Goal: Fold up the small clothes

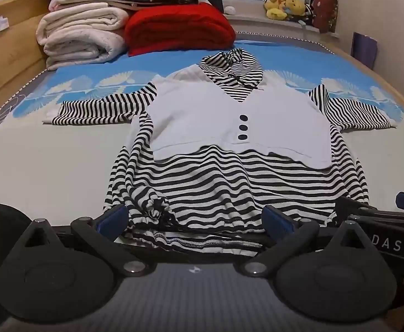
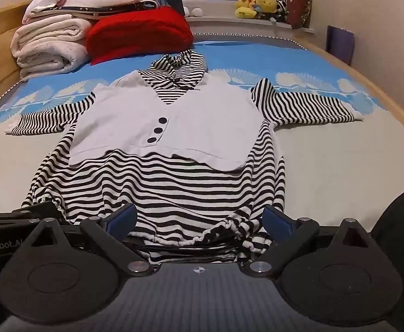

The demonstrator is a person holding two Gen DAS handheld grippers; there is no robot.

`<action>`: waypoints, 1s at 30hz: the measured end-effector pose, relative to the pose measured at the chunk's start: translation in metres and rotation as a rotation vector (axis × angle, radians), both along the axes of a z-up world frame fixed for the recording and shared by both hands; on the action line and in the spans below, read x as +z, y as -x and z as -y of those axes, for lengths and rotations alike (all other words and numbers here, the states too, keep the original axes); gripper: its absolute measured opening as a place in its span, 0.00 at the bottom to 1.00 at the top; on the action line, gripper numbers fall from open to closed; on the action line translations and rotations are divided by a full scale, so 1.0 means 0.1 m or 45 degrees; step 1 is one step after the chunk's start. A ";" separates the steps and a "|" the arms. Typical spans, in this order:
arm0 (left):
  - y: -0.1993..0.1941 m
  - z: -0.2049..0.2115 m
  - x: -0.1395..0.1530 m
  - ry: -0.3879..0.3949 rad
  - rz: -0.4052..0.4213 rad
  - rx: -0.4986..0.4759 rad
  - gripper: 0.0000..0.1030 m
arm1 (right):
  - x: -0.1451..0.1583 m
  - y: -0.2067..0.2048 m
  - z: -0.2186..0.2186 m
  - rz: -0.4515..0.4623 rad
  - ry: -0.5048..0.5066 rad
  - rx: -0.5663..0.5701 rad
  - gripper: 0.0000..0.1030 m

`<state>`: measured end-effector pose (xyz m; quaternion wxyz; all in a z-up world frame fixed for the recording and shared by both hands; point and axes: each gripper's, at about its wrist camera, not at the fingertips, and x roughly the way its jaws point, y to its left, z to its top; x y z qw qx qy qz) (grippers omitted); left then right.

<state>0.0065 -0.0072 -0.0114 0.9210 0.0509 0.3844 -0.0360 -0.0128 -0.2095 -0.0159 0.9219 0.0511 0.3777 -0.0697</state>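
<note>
The striped hooded top (image 1: 229,144) lies face up and spread flat on the bed (image 1: 49,160), hood toward the far end, both sleeves out to the sides, its gathered hem right at my fingertips. My left gripper (image 1: 195,217) sits at the hem's left corner and my right gripper (image 2: 200,217) at the hem's right corner. On both, the 2 blue pads stand wide apart with striped cloth lying between them; neither is pinching anything yet.

I judge the step in hand to be taking the hem so I can carry it up toward the hood. To do that well, I should go low enough to catch both layers of the hem, not just the top one, since the drawstring bunches (image 1: 157,207) near my left pads make the fabric thick and uneven there. I want each pinch on the corner itself, not inboard, so the fold line stays straight across the body.

The pale vest panel (image 1: 229,121) with its 3 dark buttons (image 1: 243,127) sits loose over the stripes; I would lift slowly and keep both sides level so it does not slide or crease.

The stacked blankets (image 1: 80,30) and red cushion (image 1: 179,27) lie well beyond the hood, out of my way.
</note>
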 end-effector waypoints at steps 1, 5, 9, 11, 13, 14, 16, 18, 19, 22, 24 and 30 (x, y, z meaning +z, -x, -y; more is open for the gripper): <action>0.02 0.02 0.00 -0.003 0.005 0.000 0.99 | 0.02 -0.01 -0.01 -0.002 0.007 -0.001 0.94; 0.02 0.03 -0.02 -0.002 -0.001 -0.002 0.99 | 0.08 -0.05 -0.05 -0.002 0.024 -0.011 0.94; 0.02 0.03 -0.03 -0.007 -0.005 -0.001 0.99 | 0.08 -0.05 -0.06 -0.004 0.028 -0.011 0.94; 0.01 0.02 -0.03 -0.006 -0.008 0.000 0.99 | 0.07 -0.06 -0.06 -0.009 0.033 -0.008 0.94; 0.01 0.01 -0.03 -0.004 -0.011 0.003 0.99 | 0.05 -0.06 -0.07 -0.011 0.038 -0.004 0.94; 0.01 0.01 -0.03 -0.003 -0.012 0.003 0.99 | 0.05 -0.06 -0.07 -0.010 0.041 -0.002 0.94; 0.00 0.00 -0.03 -0.001 -0.014 0.004 0.99 | 0.04 -0.06 -0.08 -0.011 0.048 0.001 0.94; 0.00 0.00 -0.04 -0.001 -0.015 0.004 0.99 | 0.04 -0.06 -0.08 -0.013 0.052 0.002 0.94; 0.00 0.00 -0.04 0.000 -0.016 0.004 0.99 | 0.04 -0.06 -0.09 -0.014 0.054 0.002 0.94; 0.00 0.00 -0.04 0.000 -0.015 0.005 0.99 | 0.03 -0.07 -0.09 -0.016 0.060 0.004 0.94; 0.01 0.00 -0.04 -0.001 -0.015 0.005 0.99 | 0.03 -0.07 -0.09 -0.016 0.061 0.004 0.94; 0.01 0.00 -0.06 0.002 -0.019 0.007 0.99 | 0.03 -0.06 -0.09 -0.016 0.060 0.003 0.94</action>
